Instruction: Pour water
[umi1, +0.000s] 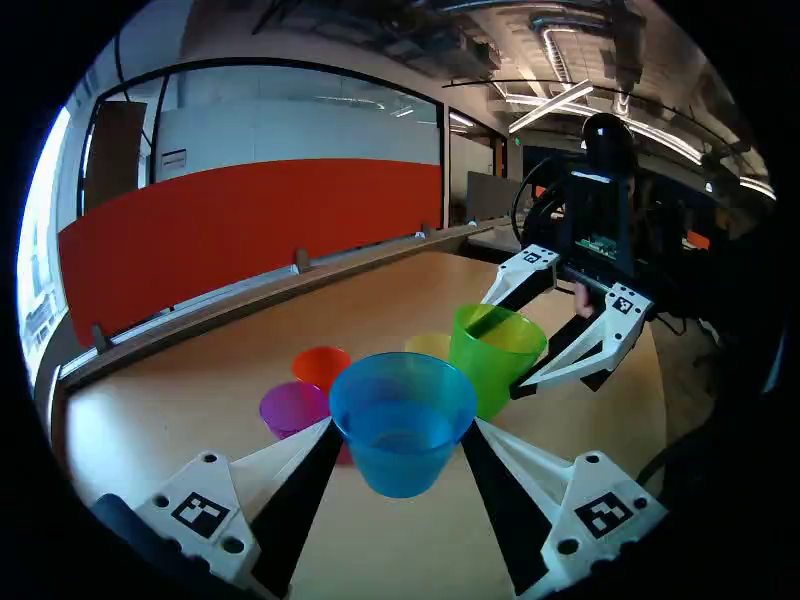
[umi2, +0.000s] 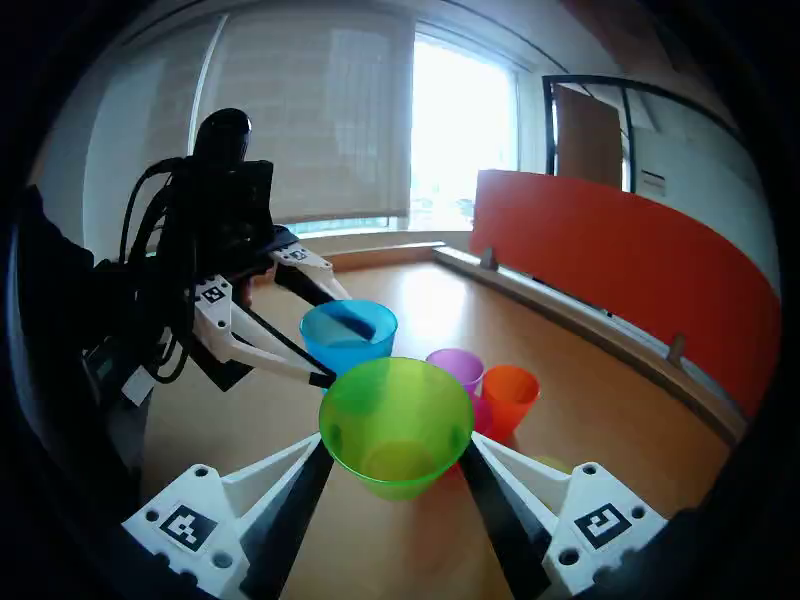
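Observation:
In the left gripper view, my left gripper (umi1: 402, 432) is shut on a blue cup (umi1: 402, 420), held upright above the wooden table (umi1: 180, 410). Just beyond it the right gripper (umi1: 515, 350) holds a green cup (umi1: 494, 352), also upright. In the right gripper view, my right gripper (umi2: 396, 452) is shut on the green cup (umi2: 396, 425), and the left gripper (umi2: 325, 340) holds the blue cup (umi2: 347, 335) behind it to the left. Both cups are lifted and close together. Whether water is in either cup I cannot tell for sure.
A purple cup (umi1: 290, 408), an orange cup (umi1: 320, 366) and a yellow cup (umi1: 430, 345) stand on the table below the held cups. The purple cup (umi2: 455, 367) and orange cup (umi2: 509, 396) sit right of the green one. A red partition (umi1: 250, 225) lines the table's far edge.

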